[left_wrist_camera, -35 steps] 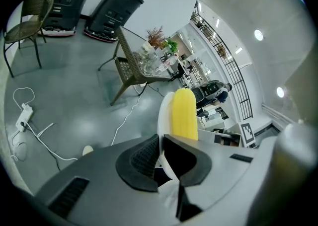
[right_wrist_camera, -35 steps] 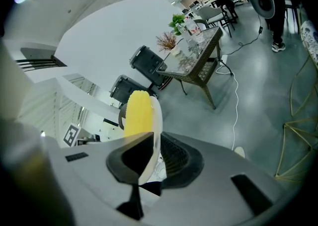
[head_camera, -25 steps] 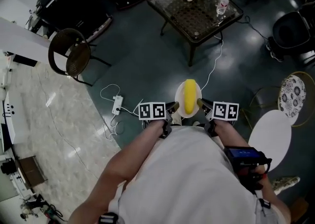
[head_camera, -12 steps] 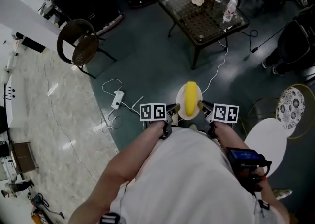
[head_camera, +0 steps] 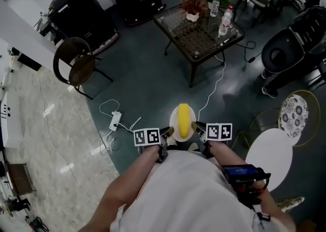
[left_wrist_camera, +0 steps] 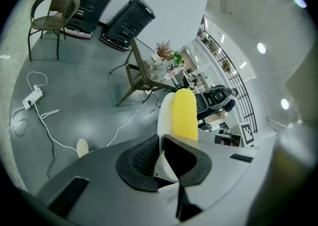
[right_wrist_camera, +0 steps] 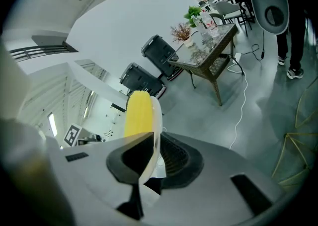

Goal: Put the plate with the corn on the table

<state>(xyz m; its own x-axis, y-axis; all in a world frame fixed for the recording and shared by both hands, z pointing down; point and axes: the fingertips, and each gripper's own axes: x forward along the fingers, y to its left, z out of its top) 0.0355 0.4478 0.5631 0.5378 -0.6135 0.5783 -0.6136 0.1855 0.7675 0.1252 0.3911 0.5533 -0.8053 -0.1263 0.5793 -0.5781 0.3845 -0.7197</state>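
I have the left tongs and right tongs each clamped on the plate rim, 1 corn lying on it.

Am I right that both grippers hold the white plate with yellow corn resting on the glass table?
No: in the head view the left gripper and right gripper hold the white plate with yellow corn above the floor, short of the glass table.
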